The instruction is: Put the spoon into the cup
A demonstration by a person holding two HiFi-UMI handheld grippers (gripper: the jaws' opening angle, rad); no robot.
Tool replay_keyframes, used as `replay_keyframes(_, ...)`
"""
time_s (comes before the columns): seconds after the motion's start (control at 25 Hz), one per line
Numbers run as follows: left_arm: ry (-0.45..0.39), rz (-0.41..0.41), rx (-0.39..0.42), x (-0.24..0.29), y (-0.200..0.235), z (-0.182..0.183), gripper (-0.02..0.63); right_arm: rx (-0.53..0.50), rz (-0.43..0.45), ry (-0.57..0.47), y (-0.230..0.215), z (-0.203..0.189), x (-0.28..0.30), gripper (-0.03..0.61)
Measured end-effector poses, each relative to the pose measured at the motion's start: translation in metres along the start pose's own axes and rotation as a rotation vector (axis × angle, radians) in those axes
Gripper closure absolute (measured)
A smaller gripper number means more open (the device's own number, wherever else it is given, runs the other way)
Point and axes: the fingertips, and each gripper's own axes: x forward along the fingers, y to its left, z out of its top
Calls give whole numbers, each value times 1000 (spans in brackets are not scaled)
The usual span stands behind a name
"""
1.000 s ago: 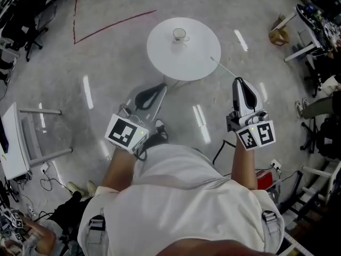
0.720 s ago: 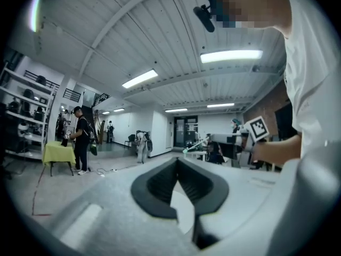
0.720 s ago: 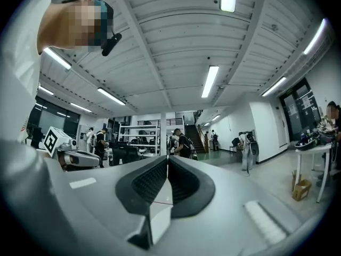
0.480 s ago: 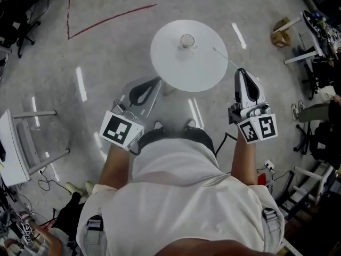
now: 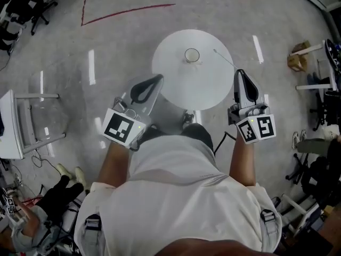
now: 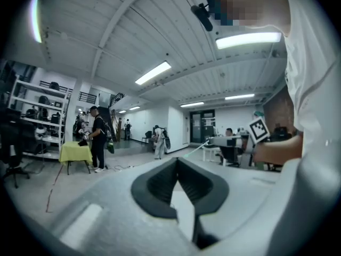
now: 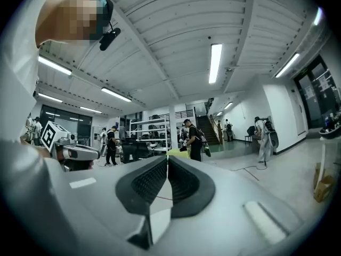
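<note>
A small pale cup (image 5: pixel 192 55) stands upright near the middle of a round white table (image 5: pixel 176 81). The spoon (image 5: pixel 224 59), long and thin, lies on the tabletop to the right of the cup, slanting toward the right rim. My left gripper (image 5: pixel 159 78) hovers at the table's near left edge, shut and empty. At the near right edge my right gripper (image 5: pixel 241 72) is also shut, holding nothing, just short of the spoon's near end. The left gripper view shows the left gripper (image 6: pixel 177 162) with jaws meeting; the right gripper view shows the right gripper (image 7: pixel 167 160) the same way.
The table stands on a shiny grey floor with red tape lines (image 5: pixel 128 12). A white desk (image 5: pixel 10 127) is at the left, chairs and clutter (image 5: pixel 314 89) at the right. People (image 6: pixel 98 137) stand far off in the room.
The table has drawn nearer in the head view, and both grippers now reach its near edge. Both stayed shut and empty. Cup and spoon have not moved on the table.
</note>
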Motion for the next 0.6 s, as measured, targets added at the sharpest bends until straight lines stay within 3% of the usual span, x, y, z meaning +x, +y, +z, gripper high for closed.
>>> replay_keyframes(0.12, -5, 61, 2, 49, 2, 8, 611, -3, 74, 34, -48, -4, 27, 566)
replay_keyframes(0.28, -1, 159, -58, 92, 10, 11, 611, 8, 168, 131, -95, -26, 63, 566)
replay_keyframes(0.44, 30, 230, -100, 102, 30, -10, 611, 17, 221, 284, -105, -73, 101, 566)
replay_keyframes(0.6, 34, 244, -149, 97, 51, -27, 611, 2, 236, 410, -93, -121, 130, 566)
